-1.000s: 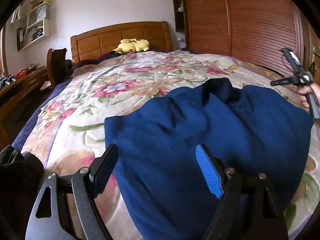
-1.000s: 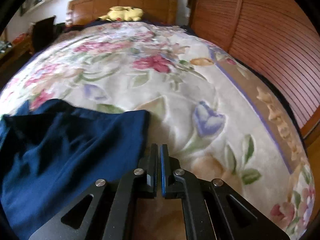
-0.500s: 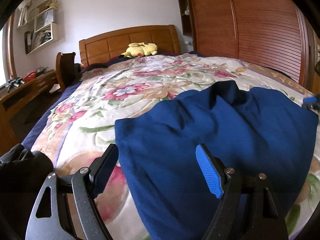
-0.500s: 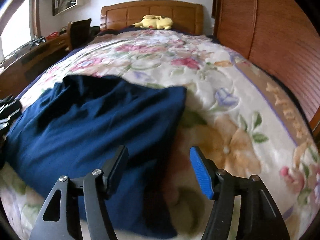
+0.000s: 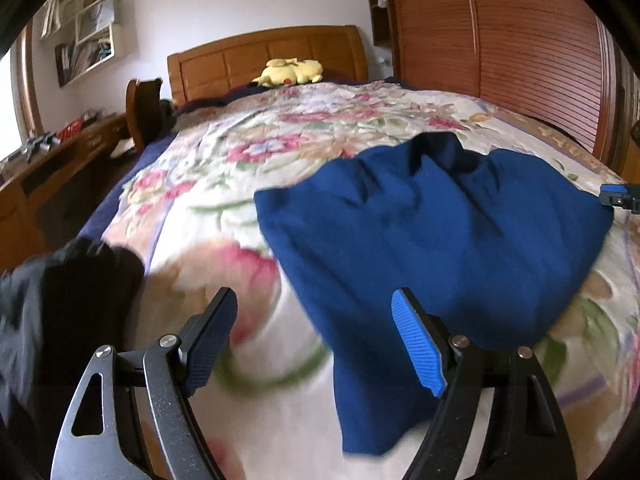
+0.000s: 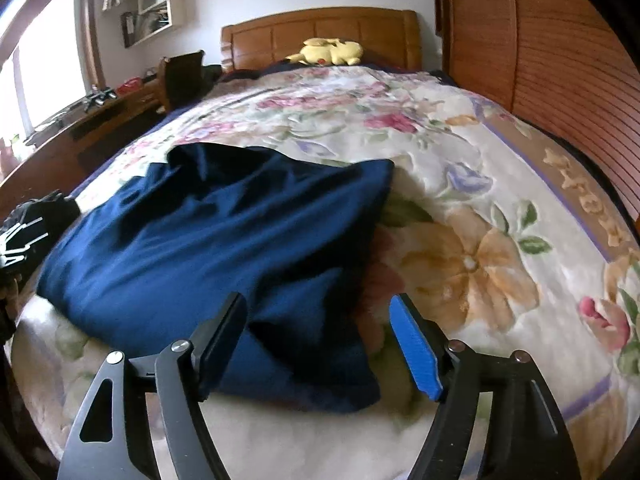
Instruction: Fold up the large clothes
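Observation:
A navy blue garment (image 5: 432, 232) lies folded on the floral bedspread (image 5: 280, 160), wrinkled along its far edge. It also shows in the right wrist view (image 6: 224, 248). My left gripper (image 5: 316, 340) is open and empty, over the garment's near left corner. My right gripper (image 6: 320, 340) is open and empty, over the garment's near right corner. The right gripper's blue tip (image 5: 618, 196) shows at the right edge of the left wrist view. The left gripper (image 6: 16, 240) shows dimly at the left edge of the right wrist view.
A black garment (image 5: 60, 300) lies at the bed's near left. A yellow plush toy (image 5: 290, 72) sits by the wooden headboard (image 5: 264, 60). A louvred wooden wardrobe (image 5: 500, 48) runs along the right. A desk (image 5: 48, 168) and chair (image 5: 142, 108) stand on the left.
My right gripper opened, let go of the blue garment's corner and drew back toward the near edge. My left gripper shifted left and back; the garment lies still.

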Demonstrator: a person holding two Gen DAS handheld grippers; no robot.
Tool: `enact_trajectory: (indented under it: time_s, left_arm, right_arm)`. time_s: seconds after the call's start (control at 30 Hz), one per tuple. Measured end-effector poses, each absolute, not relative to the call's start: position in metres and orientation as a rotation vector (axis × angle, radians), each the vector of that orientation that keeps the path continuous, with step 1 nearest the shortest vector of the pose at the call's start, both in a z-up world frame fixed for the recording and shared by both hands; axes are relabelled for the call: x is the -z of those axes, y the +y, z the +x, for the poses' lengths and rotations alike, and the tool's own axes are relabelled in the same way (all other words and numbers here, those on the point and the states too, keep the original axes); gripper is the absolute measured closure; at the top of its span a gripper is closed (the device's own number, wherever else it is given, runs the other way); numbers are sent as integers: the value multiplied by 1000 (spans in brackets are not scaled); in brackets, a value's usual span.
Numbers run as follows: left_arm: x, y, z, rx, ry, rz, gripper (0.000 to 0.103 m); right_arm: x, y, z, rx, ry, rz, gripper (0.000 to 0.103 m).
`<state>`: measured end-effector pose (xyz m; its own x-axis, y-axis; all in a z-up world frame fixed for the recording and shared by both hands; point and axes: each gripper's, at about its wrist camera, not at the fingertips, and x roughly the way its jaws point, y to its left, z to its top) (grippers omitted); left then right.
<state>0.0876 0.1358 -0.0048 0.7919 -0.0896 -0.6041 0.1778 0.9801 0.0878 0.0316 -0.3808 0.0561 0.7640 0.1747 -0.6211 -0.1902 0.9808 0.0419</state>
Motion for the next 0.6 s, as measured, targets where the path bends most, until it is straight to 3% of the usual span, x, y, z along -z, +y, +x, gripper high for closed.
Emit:
enact_trajectory:
  time_s: [0.17, 0.3, 0.47, 0.53, 0.6]
  left_arm:
    - [13, 126, 70, 177, 687, 154, 23]
    - [23, 118, 69, 175, 731, 155, 32]
    - [31, 118, 71, 169, 766, 138, 36]
    - [33, 118, 71, 187, 779, 125, 48]
    - [36, 117, 73, 228, 807, 98, 62]
  right_arm:
    - [-46, -368, 26, -216, 704, -65, 23]
    - [-27, -367, 38, -193, 760, -53, 20]
    - [-18, -371, 48, -209, 779, 32, 20]
    - [-16, -369, 50, -208, 780, 33, 20]
    - [-14, -367, 52, -231, 783, 46, 32]
